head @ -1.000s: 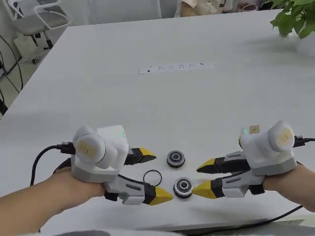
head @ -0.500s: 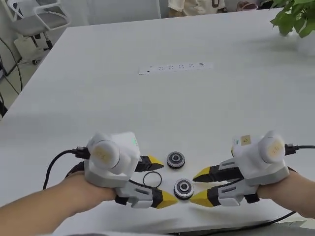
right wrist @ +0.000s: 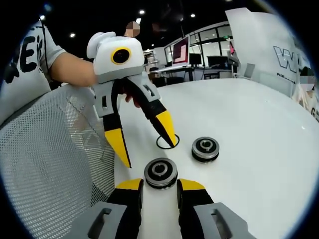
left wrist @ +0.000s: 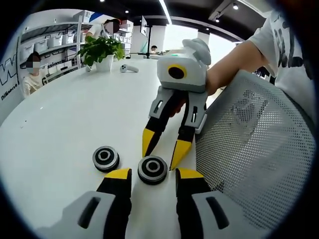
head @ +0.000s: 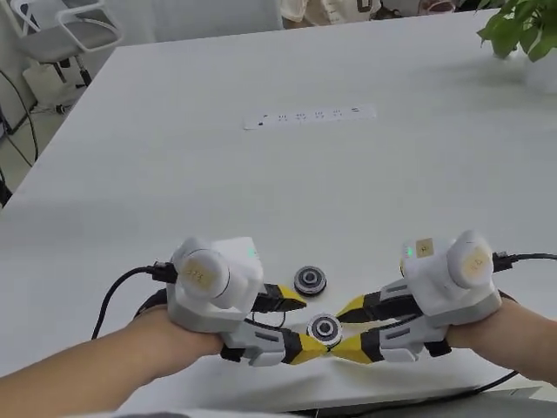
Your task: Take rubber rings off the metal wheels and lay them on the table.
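Two metal wheels with black rubber rims lie near the table's front edge: the near wheel (head: pixel 325 328) (left wrist: pixel 152 169) (right wrist: pixel 160 173) and the far wheel (head: pixel 310 279) (left wrist: pixel 105 158) (right wrist: pixel 205 149). A loose black rubber ring (right wrist: pixel 168 142) lies flat on the table, partly behind a left finger. My left gripper (head: pixel 304 321) (left wrist: pixel 153 174) is open, its yellow tips flanking the near wheel from the left. From the right, my right gripper (head: pixel 342 326) (right wrist: pixel 160 185) is open with its tips flanking the same wheel. The two grippers' tips nearly meet.
A white power strip (head: pixel 309 117) lies mid-table. A potted plant (head: pixel 520 26) stands at the far right corner and an office chair (head: pixel 61 35) beyond the far left. A grey mesh chair back (left wrist: pixel 249 139) is behind the front edge.
Both grippers have closed in on the near wheel from either side. The loose ring is now covered by the left gripper in the head view.
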`<action>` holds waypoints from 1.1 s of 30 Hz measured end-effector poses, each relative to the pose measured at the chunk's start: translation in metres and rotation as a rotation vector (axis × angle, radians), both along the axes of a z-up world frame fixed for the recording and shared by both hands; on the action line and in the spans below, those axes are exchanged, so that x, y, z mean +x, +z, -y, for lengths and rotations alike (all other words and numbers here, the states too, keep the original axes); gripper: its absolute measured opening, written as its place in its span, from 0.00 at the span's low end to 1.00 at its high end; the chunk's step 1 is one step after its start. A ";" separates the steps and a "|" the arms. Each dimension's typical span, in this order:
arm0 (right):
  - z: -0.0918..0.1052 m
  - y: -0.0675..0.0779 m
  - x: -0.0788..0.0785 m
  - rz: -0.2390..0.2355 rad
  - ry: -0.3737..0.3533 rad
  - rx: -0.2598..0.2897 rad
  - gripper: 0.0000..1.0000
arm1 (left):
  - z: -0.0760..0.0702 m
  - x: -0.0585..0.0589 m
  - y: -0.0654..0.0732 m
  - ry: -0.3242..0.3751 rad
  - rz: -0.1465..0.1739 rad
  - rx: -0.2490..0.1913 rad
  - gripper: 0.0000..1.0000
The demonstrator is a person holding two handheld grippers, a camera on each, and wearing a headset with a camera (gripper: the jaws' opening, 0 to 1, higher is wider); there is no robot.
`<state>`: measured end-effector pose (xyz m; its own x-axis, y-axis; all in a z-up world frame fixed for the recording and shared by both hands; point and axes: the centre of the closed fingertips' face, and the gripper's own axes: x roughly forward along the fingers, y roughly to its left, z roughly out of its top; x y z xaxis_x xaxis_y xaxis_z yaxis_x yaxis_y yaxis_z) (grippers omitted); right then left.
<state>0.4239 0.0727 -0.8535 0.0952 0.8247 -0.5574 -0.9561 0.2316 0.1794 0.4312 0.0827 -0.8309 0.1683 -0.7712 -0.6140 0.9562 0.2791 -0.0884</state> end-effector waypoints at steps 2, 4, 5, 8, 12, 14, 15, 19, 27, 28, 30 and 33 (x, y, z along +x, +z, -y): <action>0.000 0.000 0.000 -0.005 -0.004 0.004 0.25 | 0.002 -0.001 -0.002 -0.001 -0.006 0.001 0.29; 0.000 0.000 0.000 -0.009 -0.006 0.006 0.25 | 0.003 -0.001 -0.002 -0.003 -0.009 0.002 0.28; 0.000 0.000 -0.001 -0.008 -0.006 0.006 0.25 | 0.004 -0.002 -0.003 -0.005 -0.009 0.002 0.27; 0.000 -0.001 -0.001 -0.010 -0.006 0.006 0.25 | 0.007 -0.002 -0.004 -0.009 -0.012 0.002 0.23; -0.001 -0.001 -0.001 -0.010 -0.007 0.006 0.25 | 0.011 -0.003 -0.007 -0.018 -0.009 0.008 0.20; -0.001 -0.001 -0.001 -0.010 -0.007 0.006 0.25 | 0.012 -0.003 -0.008 -0.021 -0.006 0.012 0.18; -0.001 -0.001 -0.001 -0.009 -0.006 0.005 0.25 | 0.012 -0.003 -0.008 -0.020 -0.003 0.011 0.17; -0.001 -0.001 -0.001 -0.010 -0.008 0.006 0.25 | 0.014 0.000 -0.008 -0.021 0.010 0.013 0.13; -0.002 0.000 0.000 -0.011 -0.011 0.010 0.25 | 0.012 0.002 -0.008 -0.029 0.058 0.026 0.09; -0.002 0.000 0.000 -0.011 -0.012 0.011 0.25 | 0.012 0.003 -0.008 -0.030 0.064 0.028 0.08; -0.002 0.001 0.001 -0.009 -0.012 0.012 0.25 | 0.012 0.001 -0.008 -0.053 0.093 0.034 0.09; -0.002 0.002 0.001 -0.010 -0.019 0.022 0.25 | 0.013 0.001 -0.008 -0.047 0.084 0.024 0.09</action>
